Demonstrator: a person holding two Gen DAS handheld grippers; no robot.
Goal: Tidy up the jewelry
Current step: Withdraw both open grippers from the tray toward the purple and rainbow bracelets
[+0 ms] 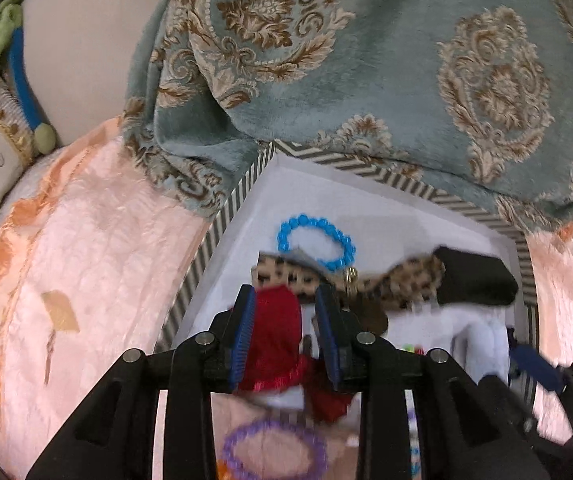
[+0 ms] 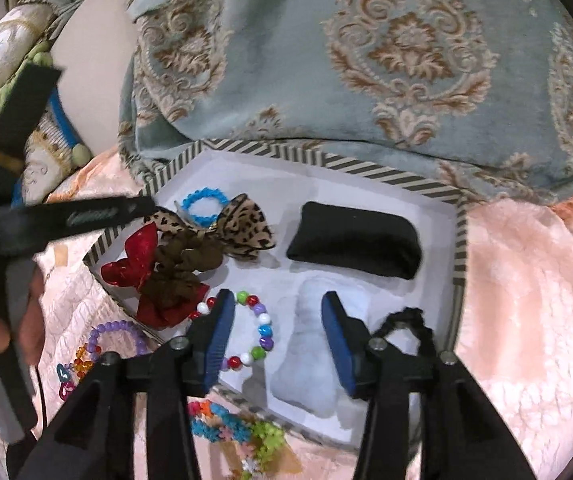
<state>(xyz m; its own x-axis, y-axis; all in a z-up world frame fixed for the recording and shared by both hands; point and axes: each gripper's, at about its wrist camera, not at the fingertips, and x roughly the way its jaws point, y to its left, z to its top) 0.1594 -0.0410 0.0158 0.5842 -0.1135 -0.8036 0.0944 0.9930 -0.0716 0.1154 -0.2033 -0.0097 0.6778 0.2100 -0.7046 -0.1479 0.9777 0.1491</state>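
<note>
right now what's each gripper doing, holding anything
left gripper: open, red fabric bow between its fingers, not pinched
right gripper: open, holding nothing, above the white fluffy pillow

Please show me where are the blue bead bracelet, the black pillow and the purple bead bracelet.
blue bead bracelet (image 2: pixel 202 193): right wrist view, upper beads.
black pillow (image 2: pixel 354 238): right wrist view, its middle.
purple bead bracelet (image 2: pixel 120 325): right wrist view, top beads.

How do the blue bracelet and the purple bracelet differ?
Colour: the blue bracelet is bright blue, the purple bracelet pale violet. Place: blue bracelet lies inside the striped box, by the leopard bow; purple bracelet lies outside it on the pink bedspread. Both are beaded loops lying flat.
</note>
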